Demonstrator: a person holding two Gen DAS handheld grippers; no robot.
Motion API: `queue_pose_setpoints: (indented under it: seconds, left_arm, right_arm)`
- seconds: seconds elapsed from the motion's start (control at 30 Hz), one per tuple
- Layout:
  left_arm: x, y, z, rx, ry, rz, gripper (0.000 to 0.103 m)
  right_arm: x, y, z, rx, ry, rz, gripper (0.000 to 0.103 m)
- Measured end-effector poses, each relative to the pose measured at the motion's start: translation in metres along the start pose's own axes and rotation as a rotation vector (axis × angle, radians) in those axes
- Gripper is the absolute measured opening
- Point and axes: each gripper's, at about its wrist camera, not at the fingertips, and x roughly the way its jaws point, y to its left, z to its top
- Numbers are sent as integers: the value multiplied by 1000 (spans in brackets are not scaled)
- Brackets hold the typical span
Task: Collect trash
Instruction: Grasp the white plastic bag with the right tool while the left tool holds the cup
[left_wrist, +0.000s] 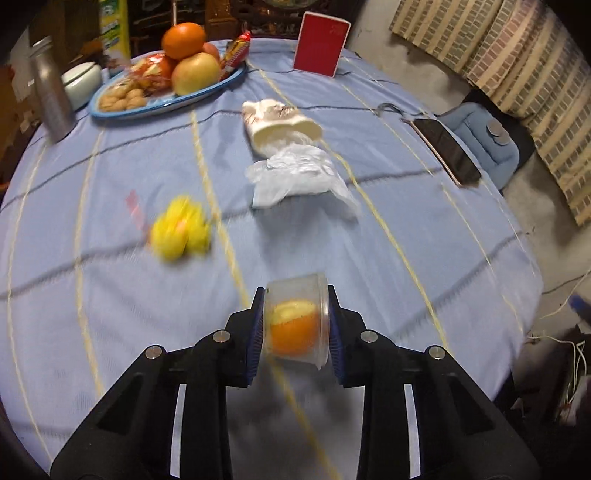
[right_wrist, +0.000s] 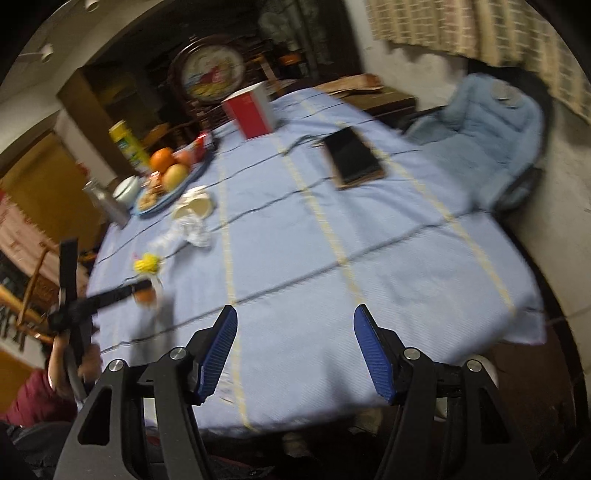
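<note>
The left gripper (left_wrist: 295, 325) is clamped on a clear cup (left_wrist: 297, 317) holding orange peel (left_wrist: 293, 332), its 2 fingers (left_wrist: 256, 332) pressing the cup's sides. The cup lies on its side between the pads, rim toward 3 o'clock, apparently lifted just above the tabletop (left_wrist: 406, 258); a sideways squeeze like this probably suits a light, thin-walled cup, though the wall may flex.

More trash waits ahead in the left wrist view: a yellow wad (left_wrist: 181, 230) at 10 o'clock from the cup, a crumpled plastic bag (left_wrist: 295, 177) at 12 o'clock, and a tipped paper cup (left_wrist: 277, 123) touching the bag's far edge. The fruit plate (left_wrist: 207, 94), bottle (left_wrist: 50, 92), red box (left_wrist: 319, 44) and phone (left_wrist: 447, 151) look like keepers, not trash.

The right gripper (right_wrist: 295, 350) hangs over the near tabletop edge with its fingers (right_wrist: 221, 347) spread wide and nothing between them. From there the left gripper and its cup (right_wrist: 147, 291) sit at 10 o'clock, well apart. No bin is visible in either view.
</note>
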Motion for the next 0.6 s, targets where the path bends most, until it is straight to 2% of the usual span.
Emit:
queue_pose_setpoints:
  seconds: [0.07,0.17,0.3,0.47,0.6]
  left_arm:
    - [-13,4,-19,-14,7,23,32]
    - [-27,16,-42,-31,13,111,32]
    - [-50,45,-67,-116,9,192,31]
    - [-87,85,-101,-247,-7,280,31]
    - [-119,110,-127,-356,-35,334,31]
  right_arm:
    - [19,17,8,-35,38,57,65]
    - [44,48,16,-103,92,131,65]
    - [70,91,20,-196,142,208,65]
    - [93,129,25,-264,168,246,65]
    - [115,146,38,-313,174,233,65]
